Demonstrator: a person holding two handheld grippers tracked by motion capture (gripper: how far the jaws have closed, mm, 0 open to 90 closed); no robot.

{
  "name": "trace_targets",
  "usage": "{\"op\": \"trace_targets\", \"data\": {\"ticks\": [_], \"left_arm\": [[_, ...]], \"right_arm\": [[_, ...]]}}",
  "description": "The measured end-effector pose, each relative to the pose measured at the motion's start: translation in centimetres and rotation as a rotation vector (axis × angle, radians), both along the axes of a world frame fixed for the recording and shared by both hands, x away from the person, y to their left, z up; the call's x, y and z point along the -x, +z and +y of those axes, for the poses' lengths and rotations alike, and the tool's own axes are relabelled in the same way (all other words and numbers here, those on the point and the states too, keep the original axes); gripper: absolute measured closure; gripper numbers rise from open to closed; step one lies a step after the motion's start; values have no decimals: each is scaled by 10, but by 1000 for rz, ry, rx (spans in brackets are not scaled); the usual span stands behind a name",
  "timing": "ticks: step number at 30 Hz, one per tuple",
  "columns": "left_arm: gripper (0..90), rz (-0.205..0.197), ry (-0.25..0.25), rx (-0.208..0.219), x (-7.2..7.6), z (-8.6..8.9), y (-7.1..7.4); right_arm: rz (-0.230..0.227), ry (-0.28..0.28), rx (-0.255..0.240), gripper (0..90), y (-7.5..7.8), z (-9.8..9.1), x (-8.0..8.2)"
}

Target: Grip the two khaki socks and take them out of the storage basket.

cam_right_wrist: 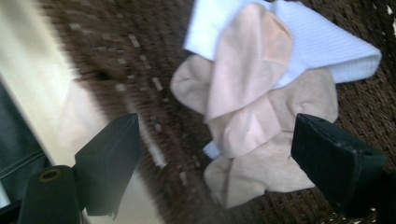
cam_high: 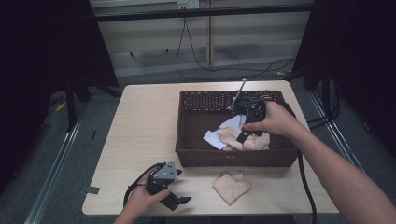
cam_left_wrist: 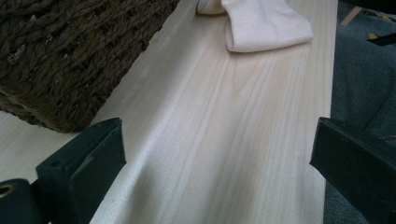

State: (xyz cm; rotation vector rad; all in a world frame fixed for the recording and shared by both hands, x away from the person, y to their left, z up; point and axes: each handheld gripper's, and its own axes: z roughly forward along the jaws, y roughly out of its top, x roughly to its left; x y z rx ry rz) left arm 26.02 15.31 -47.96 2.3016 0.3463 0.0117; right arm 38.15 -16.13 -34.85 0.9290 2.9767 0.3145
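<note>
A dark wicker basket (cam_high: 187,140) stands on the pale wooden table. Inside it lie peach socks (cam_high: 252,140) (cam_right_wrist: 252,112) piled on a white sock (cam_high: 217,137) (cam_right_wrist: 327,51). My right gripper (cam_high: 243,133) (cam_right_wrist: 215,154) hovers open just above that pile, jaws spread wide with nothing between them. A folded peach sock (cam_high: 232,186) (cam_left_wrist: 266,23) lies on the table in front of the basket. My left gripper (cam_high: 180,201) (cam_left_wrist: 217,149) rests open low over the table's front edge, left of that sock, holding nothing.
The basket's woven wall (cam_left_wrist: 60,60) is close on the left gripper's left. The table's front edge (cam_high: 210,212) is right by the left hand. Black cables (cam_high: 306,182) trail from the grippers. Dark curtains flank the table.
</note>
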Motion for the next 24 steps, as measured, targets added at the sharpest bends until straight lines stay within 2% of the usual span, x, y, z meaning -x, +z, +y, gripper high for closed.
{"op": "trace_targets", "data": {"ticks": [10,16,18,21,24], "left_arm": [[26,-5,5,7,1,1,1],[26,0,-3,-6,1,0,1],[26,-2,-7,-5,1,0,1],[26,-2,6,5,2,1,1],[25,-1,3,4,2,2,1]], "right_arm": [[10,-59,31,157,-39,0,-18],[14,-96,27,219,-58,1,-26],[16,-97,23,266,-64,1,-29],[16,-127,35,265,-76,1,-33],[42,-143,31,271,-85,1,-35]]}}
